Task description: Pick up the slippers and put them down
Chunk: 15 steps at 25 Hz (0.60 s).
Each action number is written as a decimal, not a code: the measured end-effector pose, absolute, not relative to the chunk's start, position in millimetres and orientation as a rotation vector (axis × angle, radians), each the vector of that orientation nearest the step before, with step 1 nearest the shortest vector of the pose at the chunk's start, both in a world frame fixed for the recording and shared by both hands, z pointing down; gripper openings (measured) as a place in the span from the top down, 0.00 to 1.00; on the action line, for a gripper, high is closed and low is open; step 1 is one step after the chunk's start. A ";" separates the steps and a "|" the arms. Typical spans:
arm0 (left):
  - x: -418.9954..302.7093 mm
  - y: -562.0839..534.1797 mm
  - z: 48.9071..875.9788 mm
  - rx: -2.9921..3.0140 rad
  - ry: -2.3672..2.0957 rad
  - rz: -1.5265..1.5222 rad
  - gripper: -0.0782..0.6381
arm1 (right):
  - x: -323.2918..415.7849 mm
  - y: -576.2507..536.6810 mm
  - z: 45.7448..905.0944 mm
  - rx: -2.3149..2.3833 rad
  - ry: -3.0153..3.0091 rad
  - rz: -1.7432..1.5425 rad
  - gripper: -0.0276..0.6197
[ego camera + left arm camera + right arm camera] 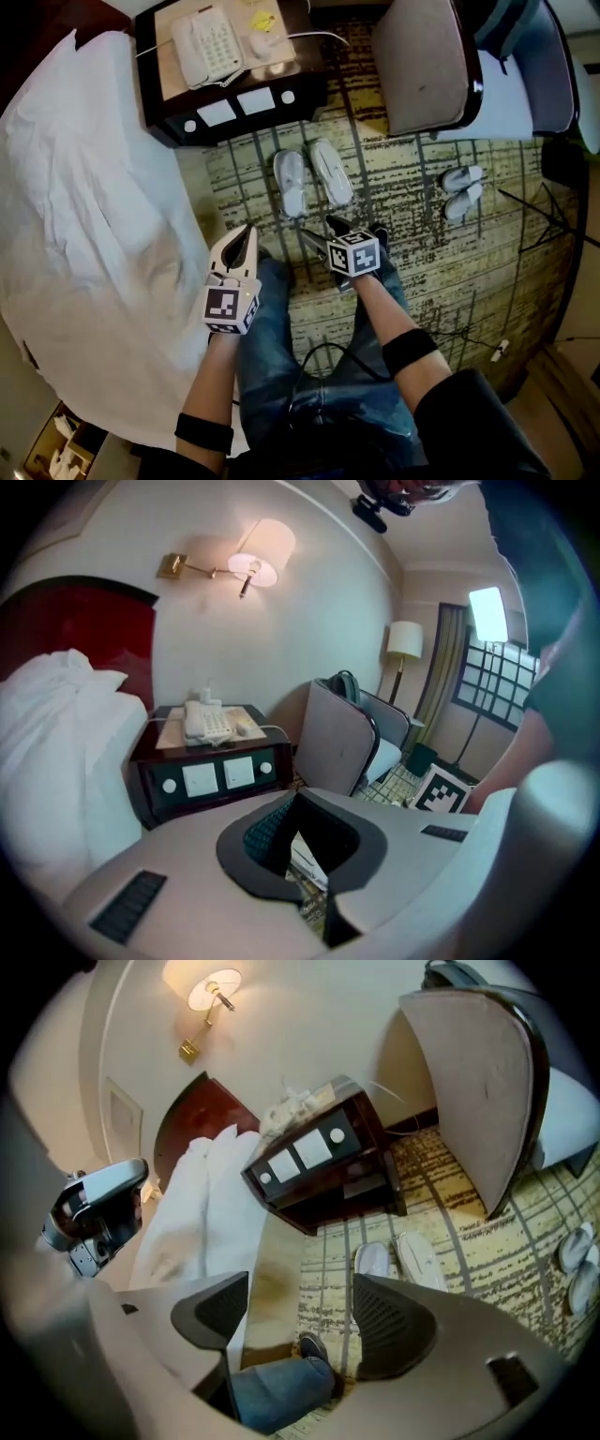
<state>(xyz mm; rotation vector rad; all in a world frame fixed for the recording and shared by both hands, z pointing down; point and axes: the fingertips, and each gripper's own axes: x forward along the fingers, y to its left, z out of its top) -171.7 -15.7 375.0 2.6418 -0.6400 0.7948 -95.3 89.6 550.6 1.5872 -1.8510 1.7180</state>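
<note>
Lying paired on carpet (403, 187): slippers (291, 180) | left hand-held gripper (248, 231) closed | right hand-held gripper (319, 228) wide

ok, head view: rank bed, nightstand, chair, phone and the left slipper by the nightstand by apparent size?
1. bed, largest by far
2. nightstand and chair: look about alike, not ranking them
3. phone
4. slipper, smallest, though it lies on the floor, farther from the camera

Dark nightstand (167, 120) beside bed with white duvet (84, 206); white telephone (208, 42) on its top. Padded chair (427, 61) on nightstand's other side. Patterned beige carpet (412, 234) underfoot. Wall lamp (258, 555) lit above nightstand; floor lamp (405, 641) behind chair
</note>
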 end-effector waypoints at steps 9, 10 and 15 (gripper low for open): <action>-154.4 -16.5 594.1 2.664 -0.529 0.875 0.89 | -105.2 96.5 781.6 1.563 -1.747 1.886 0.38; -152.1 -14.6 616.8 2.676 -0.495 0.894 0.89 | -104.6 96.9 802.9 1.561 -1.748 1.886 0.38; -150.5 -2.0 711.8 2.701 -0.400 0.969 0.89 | -111.0 98.1 890.3 1.561 -1.792 1.967 0.38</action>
